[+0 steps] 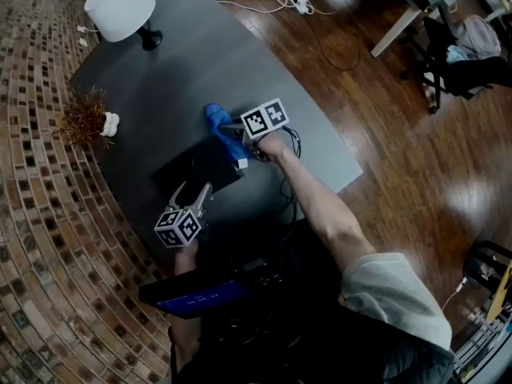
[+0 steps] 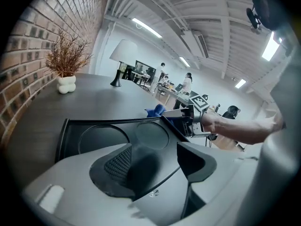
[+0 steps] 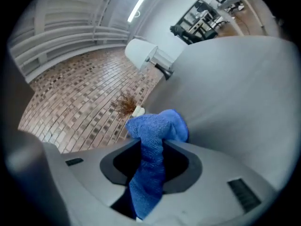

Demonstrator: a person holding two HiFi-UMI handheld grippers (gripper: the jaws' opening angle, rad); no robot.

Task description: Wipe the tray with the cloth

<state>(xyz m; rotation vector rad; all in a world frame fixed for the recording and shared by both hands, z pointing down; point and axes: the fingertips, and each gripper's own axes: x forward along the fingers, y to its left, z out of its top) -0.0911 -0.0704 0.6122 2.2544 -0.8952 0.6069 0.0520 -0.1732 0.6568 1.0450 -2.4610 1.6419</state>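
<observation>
A black tray [image 1: 192,166] with two round recesses [image 2: 101,138] lies on the dark grey table [image 1: 208,62]. My left gripper [image 1: 192,192] stands open at the tray's near edge, and in the left gripper view [image 2: 157,161] the tray's surface runs in between its wide-apart fingers. My right gripper [image 1: 234,131] is over the tray's far right corner, shut on a blue cloth [image 1: 216,118]. In the right gripper view the cloth [image 3: 157,126] is pinched between the jaws [image 3: 150,163], bunched above them and hanging below. From the left gripper view the cloth [image 2: 154,110] shows just past the tray.
A white table lamp [image 1: 120,8] stands at the table's far end. A dried plant in a white pot [image 1: 84,120] sits near the left edge, beside the brick wall [image 1: 32,214]. Cables [image 1: 296,2] lie on the wooden floor to the right.
</observation>
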